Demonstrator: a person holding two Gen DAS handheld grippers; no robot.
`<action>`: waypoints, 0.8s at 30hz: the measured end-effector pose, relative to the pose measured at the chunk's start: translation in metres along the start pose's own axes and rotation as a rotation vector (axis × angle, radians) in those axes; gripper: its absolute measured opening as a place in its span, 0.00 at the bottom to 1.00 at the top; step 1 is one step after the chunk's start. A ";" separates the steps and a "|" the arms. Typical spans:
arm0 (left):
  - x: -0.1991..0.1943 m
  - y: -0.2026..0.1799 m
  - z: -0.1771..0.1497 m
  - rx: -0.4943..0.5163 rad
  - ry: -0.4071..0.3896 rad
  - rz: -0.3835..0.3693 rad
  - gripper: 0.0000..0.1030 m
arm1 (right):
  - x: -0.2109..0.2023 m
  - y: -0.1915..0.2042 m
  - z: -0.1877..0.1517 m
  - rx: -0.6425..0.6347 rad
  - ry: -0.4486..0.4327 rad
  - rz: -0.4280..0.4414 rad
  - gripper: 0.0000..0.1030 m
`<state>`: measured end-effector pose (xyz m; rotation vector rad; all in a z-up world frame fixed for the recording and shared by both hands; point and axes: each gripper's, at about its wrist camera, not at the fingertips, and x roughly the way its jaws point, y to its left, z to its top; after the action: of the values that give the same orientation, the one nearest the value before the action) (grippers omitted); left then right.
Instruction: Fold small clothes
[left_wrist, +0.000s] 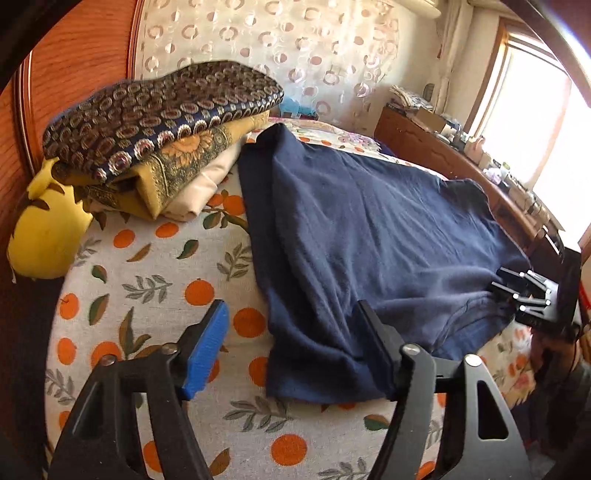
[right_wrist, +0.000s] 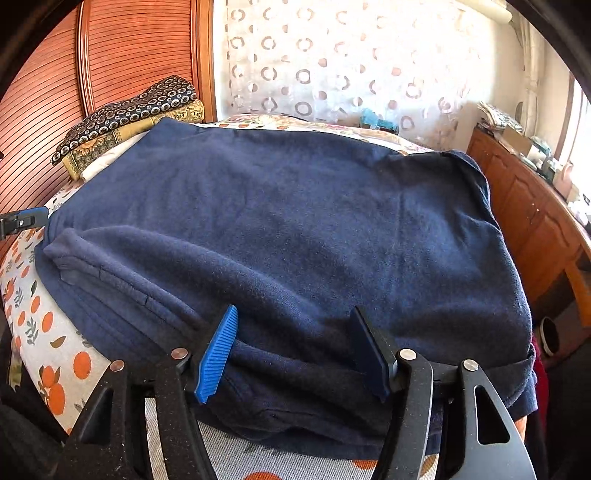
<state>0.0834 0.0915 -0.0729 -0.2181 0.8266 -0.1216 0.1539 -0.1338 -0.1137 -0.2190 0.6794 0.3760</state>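
A navy blue garment (left_wrist: 369, 236) lies spread on the bed with the orange-print sheet (left_wrist: 155, 280); it fills most of the right wrist view (right_wrist: 295, 221). My left gripper (left_wrist: 291, 332) is open at the garment's near left corner, with its right finger over the cloth and its left blue pad (left_wrist: 207, 350) over the sheet. My right gripper (right_wrist: 295, 339) is open, its jaws astride the folded near edge of the garment. The right gripper also shows in the left wrist view (left_wrist: 524, 295) at the garment's right edge. The left gripper's tip shows in the right wrist view (right_wrist: 26, 218).
A stack of folded patterned fabrics (left_wrist: 159, 129) sits at the head of the bed, with a yellow cushion (left_wrist: 48, 229) beside it. A wooden headboard (right_wrist: 110, 55) stands behind. A wooden cabinet (right_wrist: 535, 214) with clutter runs along the right. A sheer curtain (right_wrist: 332, 66) hangs at the back.
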 end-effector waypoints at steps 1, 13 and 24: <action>0.003 0.000 0.001 -0.009 0.010 -0.006 0.61 | 0.001 0.000 0.000 0.003 0.001 0.003 0.63; 0.019 -0.014 -0.001 0.011 0.047 0.023 0.50 | -0.013 -0.004 -0.003 0.006 0.005 0.009 0.66; 0.025 -0.022 0.005 0.018 0.040 0.008 0.12 | -0.009 -0.009 0.005 0.009 0.037 0.024 0.76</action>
<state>0.1036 0.0663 -0.0818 -0.1965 0.8660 -0.1263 0.1541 -0.1426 -0.1040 -0.2095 0.7202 0.3921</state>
